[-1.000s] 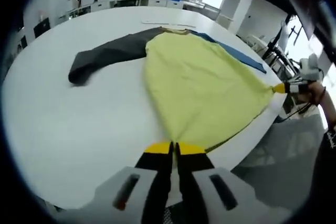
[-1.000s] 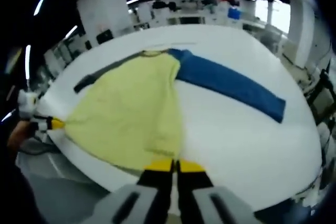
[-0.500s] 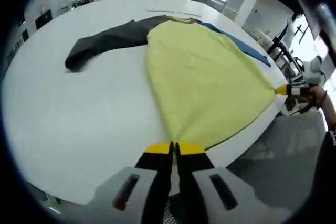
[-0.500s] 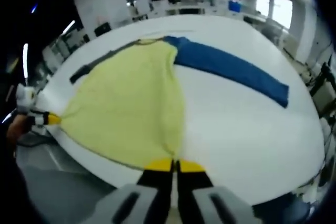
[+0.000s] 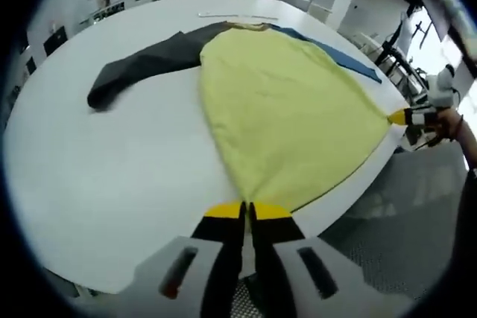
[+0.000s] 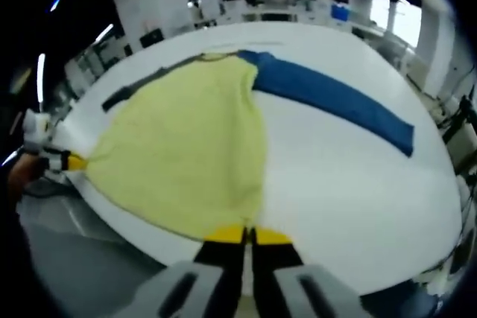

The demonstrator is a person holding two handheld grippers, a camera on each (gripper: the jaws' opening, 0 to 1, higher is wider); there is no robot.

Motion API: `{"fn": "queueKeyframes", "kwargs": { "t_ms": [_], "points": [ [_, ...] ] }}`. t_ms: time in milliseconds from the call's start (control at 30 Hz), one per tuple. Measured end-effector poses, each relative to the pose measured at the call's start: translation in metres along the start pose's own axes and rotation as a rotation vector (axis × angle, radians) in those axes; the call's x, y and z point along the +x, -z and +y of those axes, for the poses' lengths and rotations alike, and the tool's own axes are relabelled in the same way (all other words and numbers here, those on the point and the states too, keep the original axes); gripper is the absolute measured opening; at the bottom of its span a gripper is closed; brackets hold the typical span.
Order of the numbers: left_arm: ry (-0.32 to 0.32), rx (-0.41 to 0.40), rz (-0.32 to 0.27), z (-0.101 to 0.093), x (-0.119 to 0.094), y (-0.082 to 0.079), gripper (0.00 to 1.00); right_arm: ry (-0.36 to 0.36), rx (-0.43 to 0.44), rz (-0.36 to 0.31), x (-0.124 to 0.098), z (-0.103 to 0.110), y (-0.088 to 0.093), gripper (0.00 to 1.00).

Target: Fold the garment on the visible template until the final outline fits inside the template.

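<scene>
A garment with a pale yellow body (image 5: 287, 113), one dark grey sleeve (image 5: 138, 68) and one blue sleeve (image 6: 335, 102) lies spread on a round white table (image 5: 97, 184). My left gripper (image 5: 247, 211) is shut on one corner of the yellow hem at the table's near edge. In the right gripper view my right gripper (image 6: 248, 236) is shut on the other hem corner of the yellow body (image 6: 186, 154). Each gripper appears in the other's view, the right gripper (image 5: 402, 117) at the far hem corner, the left gripper (image 6: 71, 161) at the left. The hem is stretched taut between them.
The blue sleeve (image 5: 335, 57) shows as a thin strip behind the yellow body. The grey sleeve (image 6: 138, 87) runs off to the left. A thin pale strip (image 5: 231, 15) lies on the table past the collar. Desks and shelves stand behind. Grey floor lies beyond the table's edge.
Both grippers keep their hold on the hem corners. The views have shifted slightly and the yellow body looks spread a little wider and flatter on the table.
</scene>
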State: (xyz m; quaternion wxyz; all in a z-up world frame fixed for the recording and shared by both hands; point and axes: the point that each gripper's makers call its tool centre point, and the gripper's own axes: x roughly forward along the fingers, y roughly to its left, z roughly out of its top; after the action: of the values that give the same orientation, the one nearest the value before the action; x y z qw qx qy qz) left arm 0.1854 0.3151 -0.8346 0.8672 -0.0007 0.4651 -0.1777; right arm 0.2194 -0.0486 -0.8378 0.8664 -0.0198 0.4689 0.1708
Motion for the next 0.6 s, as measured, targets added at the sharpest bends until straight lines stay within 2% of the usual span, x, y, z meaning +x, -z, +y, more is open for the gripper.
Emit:
{"fn": "queueKeyframes", "kwargs": {
  "t_ms": [100,233,367,467,600],
  "points": [
    [0.021,-0.025,-0.047,0.000,-0.002,-0.007,0.08,-0.021,0.027,-0.016,-0.002,-0.001,-0.003,0.06],
    [0.026,-0.048,-0.121,-0.001,-0.007,-0.020,0.26,-0.030,0.010,-0.030,-0.007,0.001,-0.009,0.17],
    [0.009,-0.023,-0.185,0.005,-0.007,-0.032,0.43,-0.067,0.009,-0.071,-0.013,0.005,-0.020,0.26],
    [0.006,-0.005,-0.214,0.003,-0.009,-0.038,0.53,-0.079,-0.039,-0.122,-0.014,0.006,-0.036,0.31],
    [0.005,0.012,-0.256,0.005,-0.011,-0.045,0.61,-0.093,-0.133,-0.194,-0.011,0.008,-0.059,0.46]
  ]
}}
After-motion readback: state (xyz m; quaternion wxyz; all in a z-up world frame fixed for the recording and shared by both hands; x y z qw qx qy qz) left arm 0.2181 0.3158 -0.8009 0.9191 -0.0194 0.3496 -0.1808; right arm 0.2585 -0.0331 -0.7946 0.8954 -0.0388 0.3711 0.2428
